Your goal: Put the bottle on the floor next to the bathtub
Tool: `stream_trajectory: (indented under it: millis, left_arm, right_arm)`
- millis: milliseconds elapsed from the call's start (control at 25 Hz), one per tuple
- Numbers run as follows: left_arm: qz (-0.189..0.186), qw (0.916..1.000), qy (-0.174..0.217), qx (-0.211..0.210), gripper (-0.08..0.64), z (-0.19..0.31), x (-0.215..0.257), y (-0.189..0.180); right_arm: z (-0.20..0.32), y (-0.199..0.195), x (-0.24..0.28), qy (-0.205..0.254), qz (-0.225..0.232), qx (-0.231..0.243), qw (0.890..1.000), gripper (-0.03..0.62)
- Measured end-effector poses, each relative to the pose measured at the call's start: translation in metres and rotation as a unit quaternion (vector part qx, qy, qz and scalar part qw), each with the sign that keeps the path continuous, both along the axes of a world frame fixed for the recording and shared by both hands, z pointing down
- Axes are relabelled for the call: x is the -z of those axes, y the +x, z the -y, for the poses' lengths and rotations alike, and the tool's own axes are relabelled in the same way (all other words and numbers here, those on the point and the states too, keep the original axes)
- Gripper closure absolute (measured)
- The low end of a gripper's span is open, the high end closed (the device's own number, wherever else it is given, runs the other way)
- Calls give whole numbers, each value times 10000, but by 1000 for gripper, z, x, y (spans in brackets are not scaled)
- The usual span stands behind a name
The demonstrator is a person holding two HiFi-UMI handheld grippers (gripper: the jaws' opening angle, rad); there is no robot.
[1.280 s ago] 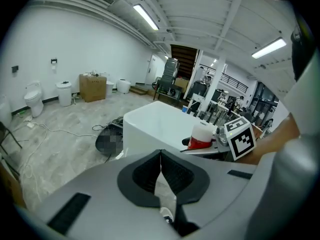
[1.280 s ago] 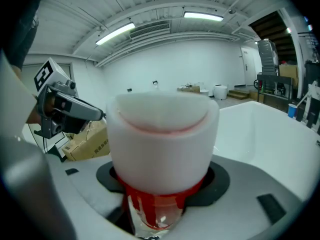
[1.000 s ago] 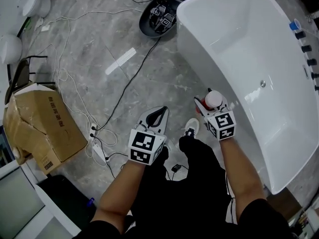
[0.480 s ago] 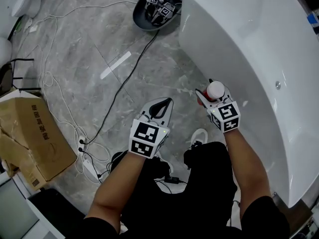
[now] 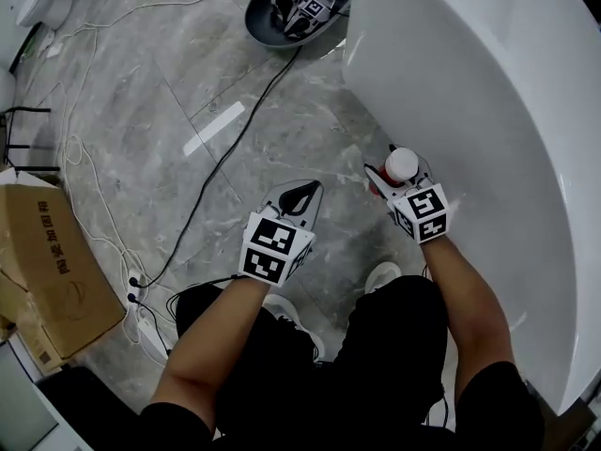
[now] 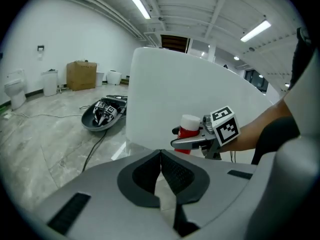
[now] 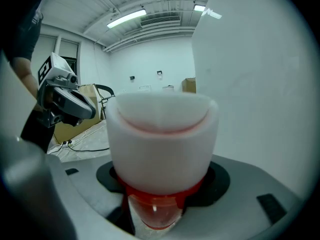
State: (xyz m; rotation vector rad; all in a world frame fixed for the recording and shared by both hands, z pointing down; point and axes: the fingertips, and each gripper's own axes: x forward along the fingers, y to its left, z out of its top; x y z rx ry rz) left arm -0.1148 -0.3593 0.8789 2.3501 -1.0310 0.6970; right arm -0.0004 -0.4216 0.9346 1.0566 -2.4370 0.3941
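Gripping the bottle (image 7: 162, 149) just under its white cap, my right gripper (image 5: 399, 177) has its fingers (image 6: 189, 142) pressed on the red neck, with the bottle upright between them and off the floor (image 5: 188, 92). My left gripper (image 6: 161, 159) hangs beside it with its tips together, holding nothing. Beyond the right fingers rises the white bathtub (image 5: 488, 111) wall, near but apart. I judge the bottle small, light and stiff, its plastic smooth. This hold beneath the cap's lip should stop it slipping, though it may tip when set down.
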Motion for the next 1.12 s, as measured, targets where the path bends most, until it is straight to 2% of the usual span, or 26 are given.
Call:
stream_trajectory:
  millis: [120, 240, 360, 600, 840, 1120]
  left_arm:
    - [-140, 9997, -206, -72, 543, -4, -20, 5]
    - [-252, 9995, -196, -88, 543, 2, -26, 12]
    - [-139, 9998, -36, -97, 543, 12, -28, 12]
    - [63, 9999, 35, -113, 543, 27, -43, 10]
    - [234, 9996, -140, -18, 543, 25, -63, -2]
    - [188, 9996, -194, 110, 543, 24, -64, -11]
  right_arm:
    - [4, -5, -23, 29, -41, 36, 10000, 311]
    - [9, -8, -39, 63, -50, 42, 10000, 311]
    - [13, -9, -47, 130, -27, 45, 9999, 311]
    - [24, -8, -64, 207, 3, -29, 9998, 311]
    - [35, -9, -89, 192, -109, -124, 9997, 311]
    - [54, -14, -120, 110, -266, -146, 9995, 311]
